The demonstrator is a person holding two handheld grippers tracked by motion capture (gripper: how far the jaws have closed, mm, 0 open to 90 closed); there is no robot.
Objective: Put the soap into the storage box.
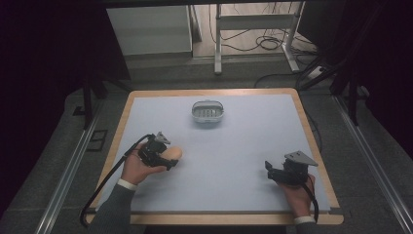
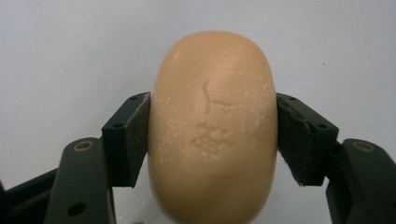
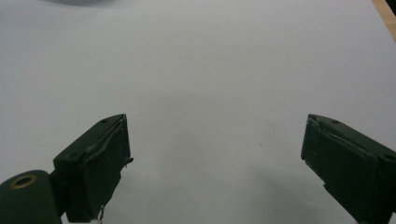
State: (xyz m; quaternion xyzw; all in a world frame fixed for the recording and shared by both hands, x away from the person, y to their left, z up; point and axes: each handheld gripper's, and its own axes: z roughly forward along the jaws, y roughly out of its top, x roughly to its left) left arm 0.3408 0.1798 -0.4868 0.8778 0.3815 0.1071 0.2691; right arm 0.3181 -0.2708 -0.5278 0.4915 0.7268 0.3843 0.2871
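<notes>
A tan oval bar of soap (image 2: pixel 212 126) with a stamped mark sits between both jaws of my left gripper (image 2: pixel 212 133), which is shut on it. In the high view the soap (image 1: pixel 174 153) pokes out of the left gripper (image 1: pixel 168 158) at the table's left, low over the white mat. A grey oval soap dish (image 1: pixel 208 111) with a slotted floor stands at the middle back. My right gripper (image 1: pixel 271 171) rests at the front right, open, with bare mat between its jaws (image 3: pixel 215 158).
The white mat (image 1: pixel 234 146) covers a wooden table (image 1: pixel 303 117) with a rim all around. Floor cables and a white desk frame (image 1: pixel 253 29) lie beyond the far edge. Each gripper trails a black cable (image 1: pixel 104 183).
</notes>
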